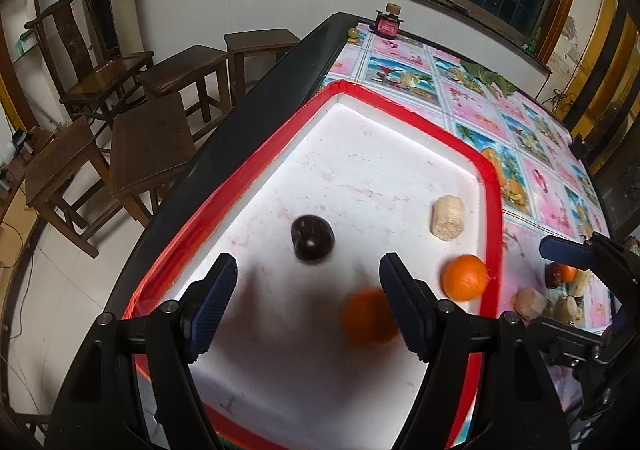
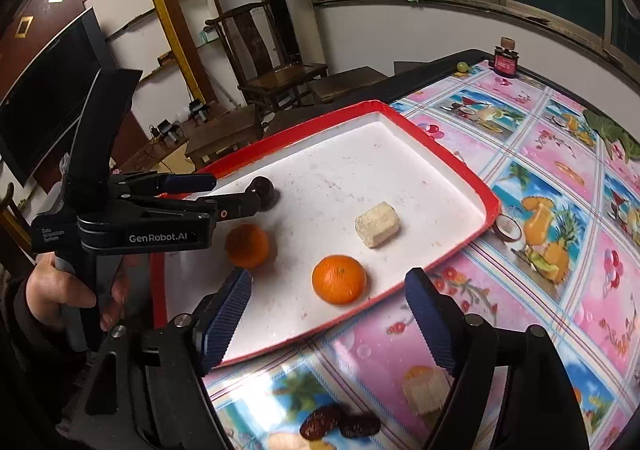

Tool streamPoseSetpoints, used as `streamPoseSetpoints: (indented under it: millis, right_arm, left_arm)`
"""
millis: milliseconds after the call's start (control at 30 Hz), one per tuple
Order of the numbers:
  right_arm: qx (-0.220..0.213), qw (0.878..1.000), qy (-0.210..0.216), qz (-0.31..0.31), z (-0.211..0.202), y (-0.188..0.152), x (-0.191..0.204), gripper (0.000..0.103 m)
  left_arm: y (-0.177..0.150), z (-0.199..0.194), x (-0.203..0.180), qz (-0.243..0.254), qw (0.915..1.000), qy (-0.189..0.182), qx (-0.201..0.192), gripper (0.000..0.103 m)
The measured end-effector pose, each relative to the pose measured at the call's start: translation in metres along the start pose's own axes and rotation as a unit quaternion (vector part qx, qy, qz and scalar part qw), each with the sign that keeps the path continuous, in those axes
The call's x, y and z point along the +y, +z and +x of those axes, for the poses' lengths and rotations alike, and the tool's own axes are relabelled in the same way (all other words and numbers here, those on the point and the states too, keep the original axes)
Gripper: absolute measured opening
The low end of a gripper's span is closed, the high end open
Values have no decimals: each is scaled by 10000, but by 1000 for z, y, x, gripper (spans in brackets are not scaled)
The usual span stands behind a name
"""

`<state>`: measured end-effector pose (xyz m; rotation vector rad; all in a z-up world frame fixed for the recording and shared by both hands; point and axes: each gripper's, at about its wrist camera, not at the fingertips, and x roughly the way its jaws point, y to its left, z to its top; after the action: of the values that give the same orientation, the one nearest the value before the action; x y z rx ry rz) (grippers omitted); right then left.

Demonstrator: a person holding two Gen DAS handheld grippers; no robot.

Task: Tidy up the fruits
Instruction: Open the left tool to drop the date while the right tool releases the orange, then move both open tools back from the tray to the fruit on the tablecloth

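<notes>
Left wrist view: the left gripper (image 1: 308, 270) hangs over the red-rimmed tray (image 1: 490, 185), jaws spread wide and empty, a blurred orange (image 1: 370, 318) just below its right finger, a dark plum (image 1: 312, 238) ahead, a sharp orange (image 1: 465, 277) and pale sugarcane chunk (image 1: 447, 217) by the right rim. Right wrist view: the right gripper (image 2: 328, 298) gapes, nothing held, dried dates (image 2: 340, 426) on the tablecloth (image 2: 560, 153) beneath.

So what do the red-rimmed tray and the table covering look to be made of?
Tray: probably plastic or enamelled metal, I cannot tell which. Its white floor is matte, scuffed and faintly stained pink, and the red rim is smooth.

Table covering: likely a vinyl or oilcloth sheet. It is glossy, throws back glare, and carries printed squares of fruit and drinks.
</notes>
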<state>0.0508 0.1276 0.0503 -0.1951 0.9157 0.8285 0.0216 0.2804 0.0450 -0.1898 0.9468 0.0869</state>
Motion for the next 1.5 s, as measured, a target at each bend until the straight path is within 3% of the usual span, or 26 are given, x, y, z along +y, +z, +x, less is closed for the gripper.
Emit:
streamPoseSetpoints:
  millis: [200,433,567,1100,1500]
  right_arm:
    - [33,9994,73,350,-23,-11,-12,90]
    - [-86,9979,-53,637,-51,-31,-26,91]
    - [-172,9969,-187,742,-69,-46,-34,92]
    - [-426,9882,-735,1276,-137,-112,-81,91]
    - [-311,9785,-1058,1745,-143,-150,-108,77]
  left_arm:
    - [-4,-4,-18,193,9996,-57,186,75]
    - [-4,-19,-38,378,9991,-146,123,75]
    - [-7,-30,-54,554,9981,-268,75,80]
    - [-26,-47,-106,1008,9912,-851,91,81]
    - [-47,-44,-149,1442,9815,-1218,326,81]
